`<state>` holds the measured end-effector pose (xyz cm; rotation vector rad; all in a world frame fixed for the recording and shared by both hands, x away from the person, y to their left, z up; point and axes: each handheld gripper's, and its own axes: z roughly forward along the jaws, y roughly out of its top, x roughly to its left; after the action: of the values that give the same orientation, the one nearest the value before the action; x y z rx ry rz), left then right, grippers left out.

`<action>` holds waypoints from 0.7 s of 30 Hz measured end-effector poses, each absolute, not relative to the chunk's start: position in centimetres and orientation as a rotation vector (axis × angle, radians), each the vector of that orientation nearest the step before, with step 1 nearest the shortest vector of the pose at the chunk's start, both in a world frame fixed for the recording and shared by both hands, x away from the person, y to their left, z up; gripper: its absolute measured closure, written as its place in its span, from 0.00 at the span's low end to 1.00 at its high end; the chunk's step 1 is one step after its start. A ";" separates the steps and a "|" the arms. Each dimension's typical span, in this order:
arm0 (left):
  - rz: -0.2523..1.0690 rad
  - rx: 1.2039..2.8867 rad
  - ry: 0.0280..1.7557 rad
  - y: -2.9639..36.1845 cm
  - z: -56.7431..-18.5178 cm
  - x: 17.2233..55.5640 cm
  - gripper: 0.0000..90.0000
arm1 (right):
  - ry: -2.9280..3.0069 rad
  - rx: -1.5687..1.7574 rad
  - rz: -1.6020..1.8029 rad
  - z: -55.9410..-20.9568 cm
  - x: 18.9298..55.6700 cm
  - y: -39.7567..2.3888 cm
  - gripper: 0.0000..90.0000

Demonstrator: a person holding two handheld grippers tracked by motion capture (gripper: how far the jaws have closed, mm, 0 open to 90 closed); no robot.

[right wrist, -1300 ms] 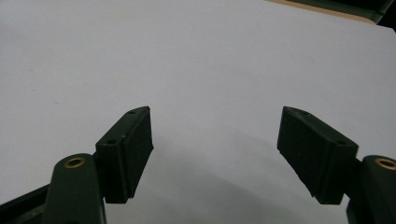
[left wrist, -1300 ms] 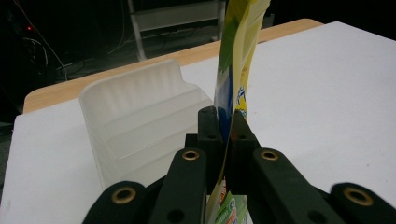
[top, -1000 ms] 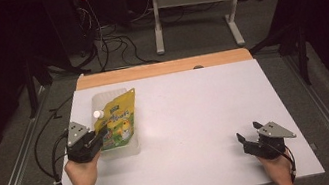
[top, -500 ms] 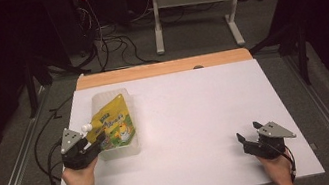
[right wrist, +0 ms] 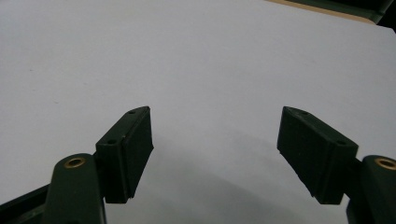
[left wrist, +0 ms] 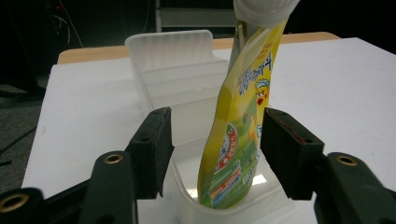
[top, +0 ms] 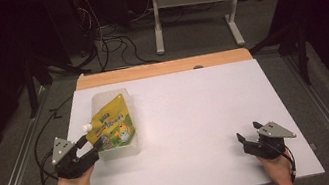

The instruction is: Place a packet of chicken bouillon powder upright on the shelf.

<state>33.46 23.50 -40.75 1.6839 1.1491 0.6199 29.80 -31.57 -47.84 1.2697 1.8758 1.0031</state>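
Note:
A yellow spouted drink pouch [top: 116, 125] with a white cap [top: 87, 127] leans in a clear plastic container [top: 117, 151] at the table's left. In the left gripper view the pouch [left wrist: 236, 140] stands upright inside the container [left wrist: 173, 70], between my jaws. My left gripper [top: 88, 147] sits at the container's near left corner; its jaws have just been opening and the pads stand off the pouch. My left gripper [left wrist: 217, 149] is open. My right gripper [top: 248, 135] rests open at the near right of the table, and in its own view my right gripper [right wrist: 215, 140] has nothing between its fingers.
The white table top [top: 197, 117] has a wooden strip [top: 163, 68] along its far edge. Behind it stand a desk frame [top: 189, 12] and loose cables [top: 108, 43] on the floor. A cable [top: 39, 144] trails off the table's left side.
My left gripper has opened, let go of the pouch and drawn back toward the near left. The pouch stays leaning in the container. The right gripper has not moved.

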 end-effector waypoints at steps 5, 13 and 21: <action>0.632 1.659 1.160 23.9 -40.5 32.5 0.42 | 1.877 1.267 1.001 -47.8 29.8 -31.6 0.30; 0.631 1.665 1.150 23.7 -40.4 31.1 0.40 | 1.879 1.267 0.998 -47.8 29.8 -31.6 0.30; 0.621 1.663 1.135 23.3 -40.5 30.0 0.40 | 1.881 1.271 0.998 -47.8 29.8 -31.5 0.30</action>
<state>29.97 23.35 -40.47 1.6627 1.1347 0.6206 29.81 -31.53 -47.83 1.2709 1.8806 0.9975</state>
